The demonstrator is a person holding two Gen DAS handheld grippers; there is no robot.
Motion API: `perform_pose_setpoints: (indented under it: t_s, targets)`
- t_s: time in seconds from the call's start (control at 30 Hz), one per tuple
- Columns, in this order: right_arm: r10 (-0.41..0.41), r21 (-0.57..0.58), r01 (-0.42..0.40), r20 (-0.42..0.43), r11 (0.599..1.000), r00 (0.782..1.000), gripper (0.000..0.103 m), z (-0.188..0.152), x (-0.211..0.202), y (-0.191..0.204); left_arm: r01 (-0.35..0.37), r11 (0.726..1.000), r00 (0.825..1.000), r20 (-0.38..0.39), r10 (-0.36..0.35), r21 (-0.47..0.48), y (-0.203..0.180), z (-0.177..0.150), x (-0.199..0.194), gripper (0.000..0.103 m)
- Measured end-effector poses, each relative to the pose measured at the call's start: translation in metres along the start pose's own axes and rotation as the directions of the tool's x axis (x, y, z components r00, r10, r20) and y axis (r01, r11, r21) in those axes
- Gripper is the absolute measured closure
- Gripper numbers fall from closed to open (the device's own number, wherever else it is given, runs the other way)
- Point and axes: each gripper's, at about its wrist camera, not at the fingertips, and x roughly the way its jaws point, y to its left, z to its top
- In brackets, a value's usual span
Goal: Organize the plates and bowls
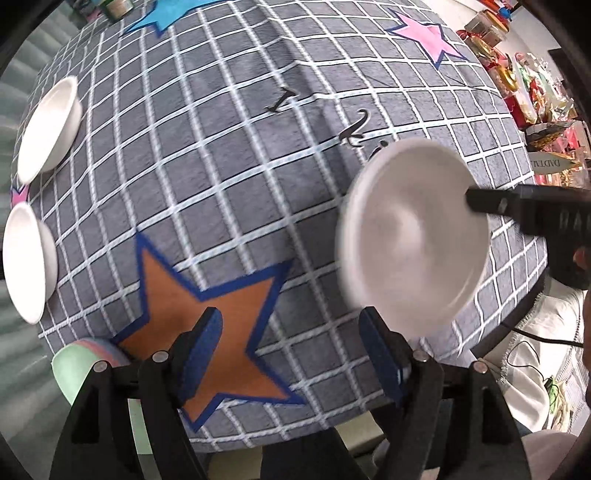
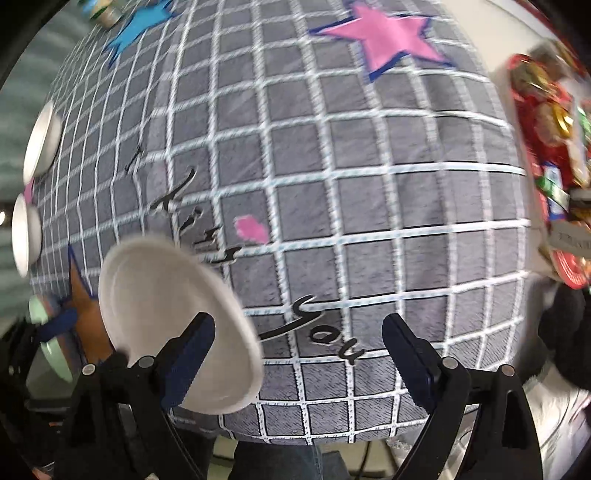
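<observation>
A white plate (image 1: pixel 413 236) lies on the grey checked tablecloth (image 1: pixel 229 155); it also shows in the right wrist view (image 2: pixel 173 314). My left gripper (image 1: pixel 291 354) is open and empty over the orange star (image 1: pixel 218 325), its right finger (image 1: pixel 380 354) just short of the plate's near rim. My right gripper (image 2: pixel 299 362) is open; its left finger (image 2: pixel 188 362) overlaps the plate, contact unclear. In the left wrist view its dark tip (image 1: pixel 491 203) reaches over the plate's far rim. Two white bowls (image 1: pixel 50 125) (image 1: pixel 29 258) sit at the table's left edge.
A pastel green and pink dish (image 1: pixel 85 362) sits at the near left corner. Colourful packaged goods (image 2: pixel 550 147) crowd the right beyond the table. A can (image 1: pixel 118 7) stands at the far edge. Blue (image 1: pixel 173 14) and pink (image 1: pixel 424 33) stars mark the cloth.
</observation>
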Motion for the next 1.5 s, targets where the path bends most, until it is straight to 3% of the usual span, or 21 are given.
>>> perform_pose_setpoints:
  t_s: [0.2,0.33,0.47,0.53,0.73,0.83,1.03,1.2,1.5]
  targets:
    - [-0.012,0.085,0.005,0.084,0.996,0.996,0.01,-0.01,-0.04,-0.006,0.098,0.993,0.995,-0.003,-0.098,0.065,0.021,-0.025,-0.013,0.024]
    - [-0.004,0.085,-0.006,0.122,0.996,0.993,0.01,-0.02,-0.059,0.014,0.093,0.992,0.994,0.046,-0.097,0.083,0.04,-0.043,-0.026,0.023]
    - [0.009,0.045,-0.015,0.12,0.999,0.993,0.01,-0.022,-0.07,0.065,0.094,0.995,0.991,0.088,-0.096,0.035,0.097,-0.046,-0.034,0.023]
    - [0.014,0.025,-0.016,0.109,1.0,0.994,0.01,-0.034,-0.067,0.123,0.089,0.996,0.991,0.103,-0.089,-0.004,0.115,-0.045,-0.038,0.023]
    - [0.007,-0.08,0.001,0.09,0.997,0.996,0.01,-0.023,-0.05,0.227,0.08,0.983,0.987,0.153,-0.054,-0.167,0.212,-0.057,-0.062,0.023]
    - [0.003,-0.134,0.007,0.072,0.991,0.997,0.01,-0.017,-0.039,0.263,0.058,0.957,0.987,0.162,-0.012,-0.284,0.257,-0.061,-0.063,0.023]
    - [0.005,-0.251,0.002,0.027,0.968,1.0,0.01,-0.001,-0.013,0.335,0.023,0.88,0.978,0.195,0.079,-0.475,0.349,-0.059,-0.07,0.023]
    - [0.028,-0.326,-0.024,0.007,0.945,1.0,0.01,0.015,0.003,0.396,0.005,0.846,0.972,0.199,0.12,-0.533,0.398,-0.049,-0.063,0.023]
    - [0.028,-0.31,-0.038,-0.034,0.95,0.999,0.01,0.043,0.044,0.448,-0.013,0.861,0.991,0.109,0.079,-0.508,0.431,-0.025,-0.012,0.024]
